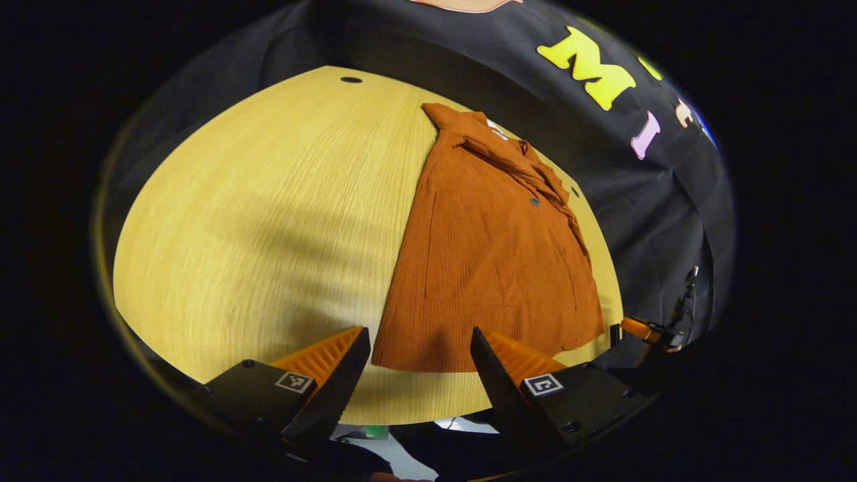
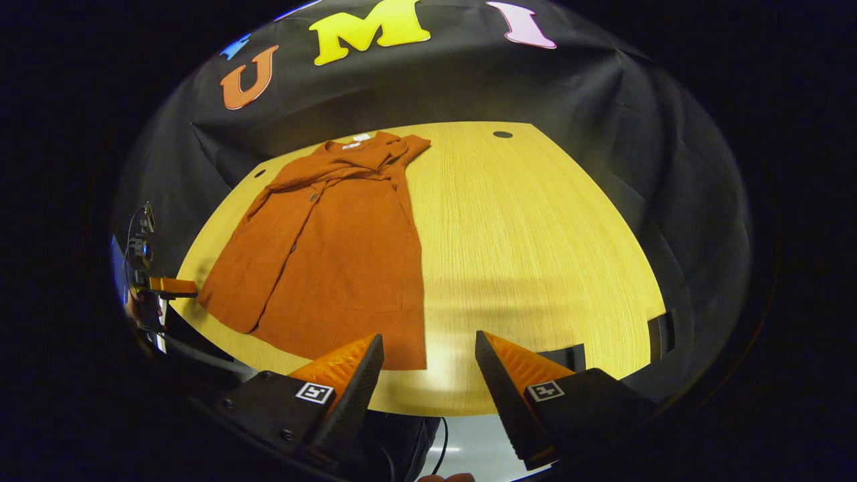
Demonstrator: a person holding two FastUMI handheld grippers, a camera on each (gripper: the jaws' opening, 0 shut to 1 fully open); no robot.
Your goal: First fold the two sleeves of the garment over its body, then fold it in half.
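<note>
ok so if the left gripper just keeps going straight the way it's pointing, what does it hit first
Probably the near hem of the orange garment, which lies flat on the wooden table straight ahead between the open left gripper fingers. Depth is hard to judge, so that is a best guess.

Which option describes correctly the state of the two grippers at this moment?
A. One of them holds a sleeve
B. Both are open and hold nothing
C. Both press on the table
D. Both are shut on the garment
B: the left gripper and right gripper have their jaws apart near the table's front edge, while the garment lies untouched.
</note>
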